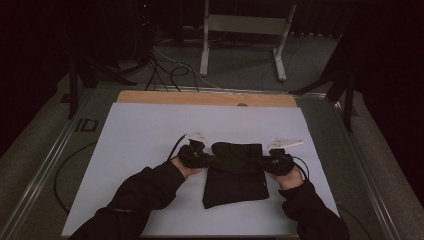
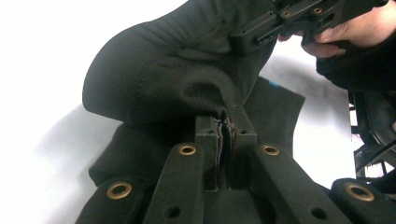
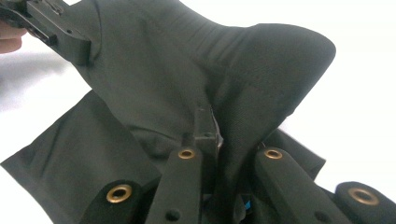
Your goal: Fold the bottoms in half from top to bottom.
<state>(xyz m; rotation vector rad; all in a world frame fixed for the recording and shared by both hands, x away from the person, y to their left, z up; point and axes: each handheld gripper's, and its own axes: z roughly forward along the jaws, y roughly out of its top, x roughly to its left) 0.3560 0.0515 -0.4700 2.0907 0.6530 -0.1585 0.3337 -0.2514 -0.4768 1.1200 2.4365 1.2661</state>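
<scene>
A black cloth [image 1: 235, 172] lay on the white desk [image 1: 140, 130] near the person's edge, dull, finely woven and thick. Its far part was folded back over the rest and held up between the two hands, while the lower part lay flat. The left hand-held gripper [image 1: 206, 159] was clamped tight on the fold's left edge, fabric bunching at its jaws. The right hand-held gripper [image 1: 261, 161] pinched the right edge the same way, the cloth puffing into a rounded hump.
</scene>
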